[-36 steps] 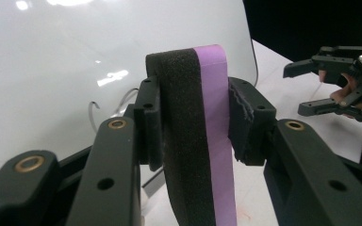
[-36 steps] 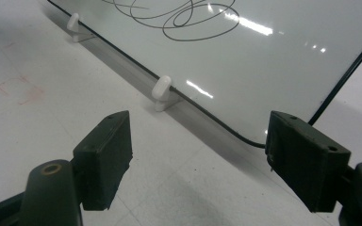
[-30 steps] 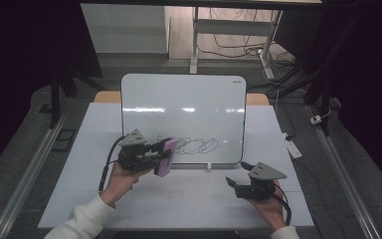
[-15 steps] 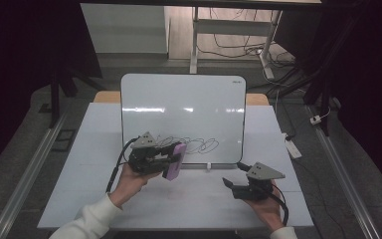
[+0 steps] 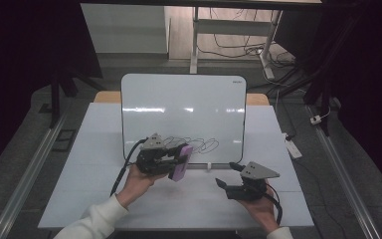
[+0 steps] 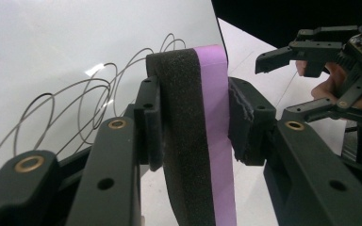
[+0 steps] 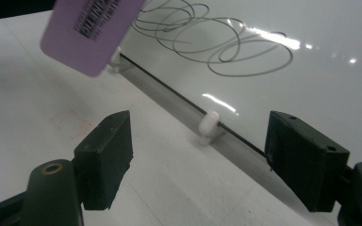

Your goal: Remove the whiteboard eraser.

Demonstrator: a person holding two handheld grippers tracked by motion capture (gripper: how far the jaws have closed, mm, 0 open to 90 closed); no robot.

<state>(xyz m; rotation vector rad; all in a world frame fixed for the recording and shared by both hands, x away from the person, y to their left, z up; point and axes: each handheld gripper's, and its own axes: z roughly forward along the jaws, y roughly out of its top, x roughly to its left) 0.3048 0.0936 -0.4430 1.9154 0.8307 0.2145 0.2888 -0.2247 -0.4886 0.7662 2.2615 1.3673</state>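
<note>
upright whiteboard (image 5: 183, 117) blocks passage across the table's (image 5: 94, 194) far half. near half lies open between left gripper (image 5: 171, 162) and right gripper (image 5: 229, 175), its jaws parted; white clip (image 7: 209, 126) protrudes at board's foot.

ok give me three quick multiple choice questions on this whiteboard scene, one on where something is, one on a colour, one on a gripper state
1. Where do the scribbles sit on the whiteboard?
A. top edge
B. lower part
C. back side

2. What colour is the eraser backing?
A. purple
B. yellow
C. green

3. How is the right gripper?
A. shut on a marker
B. shut on the eraser
C. open, holding nothing

Answers:
1. B: in the high view the loops run just above the board's bottom edge.
2. A: the left gripper view shows a purple layer beside the black foam.
3. C: the right gripper view shows its jaws wide apart over the table, while the left gripper clamps the eraser.
</note>
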